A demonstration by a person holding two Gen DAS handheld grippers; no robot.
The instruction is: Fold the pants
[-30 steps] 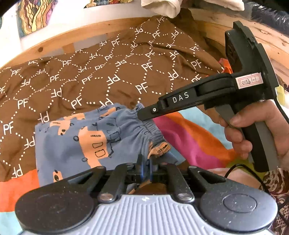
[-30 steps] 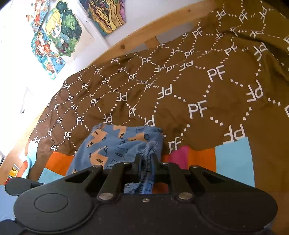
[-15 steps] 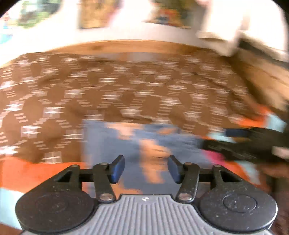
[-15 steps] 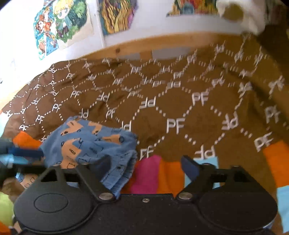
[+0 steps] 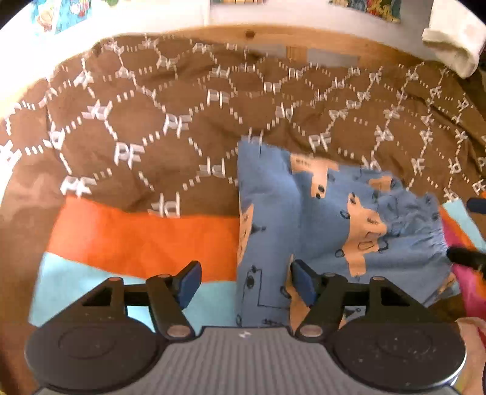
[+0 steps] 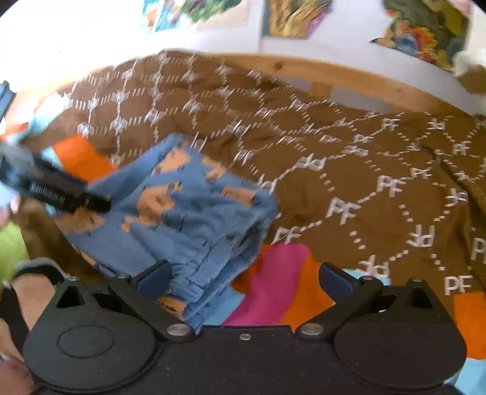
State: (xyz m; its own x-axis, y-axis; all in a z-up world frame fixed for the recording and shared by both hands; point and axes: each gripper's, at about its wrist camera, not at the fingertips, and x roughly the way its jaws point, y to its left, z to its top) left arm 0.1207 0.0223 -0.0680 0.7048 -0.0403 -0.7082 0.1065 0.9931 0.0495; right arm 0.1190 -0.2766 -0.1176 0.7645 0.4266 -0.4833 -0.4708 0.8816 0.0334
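Note:
The blue pants (image 5: 328, 218) with orange prints lie folded flat on the brown "PF" blanket (image 5: 170, 121). In the left wrist view my left gripper (image 5: 246, 282) is open and empty, just above the pants' near left edge. The right gripper's fingertips (image 5: 464, 256) show at the right edge by the elastic waistband. In the right wrist view the pants (image 6: 182, 218) lie left of centre, and my right gripper (image 6: 243, 278) is open and empty over the waistband end. The left gripper's finger (image 6: 70, 197) reaches over the pants' left side.
The blanket has orange (image 5: 142, 237), light blue (image 5: 66, 285) and pink (image 6: 273, 273) patches. A wooden bed rail (image 5: 273, 33) runs along the back, under a white wall with pictures (image 6: 425, 27). A white cloth (image 5: 452, 39) hangs at the far right.
Both grippers opened and let go of the pants. They pulled back and swung apart. The pants now lie flat on the blanket.

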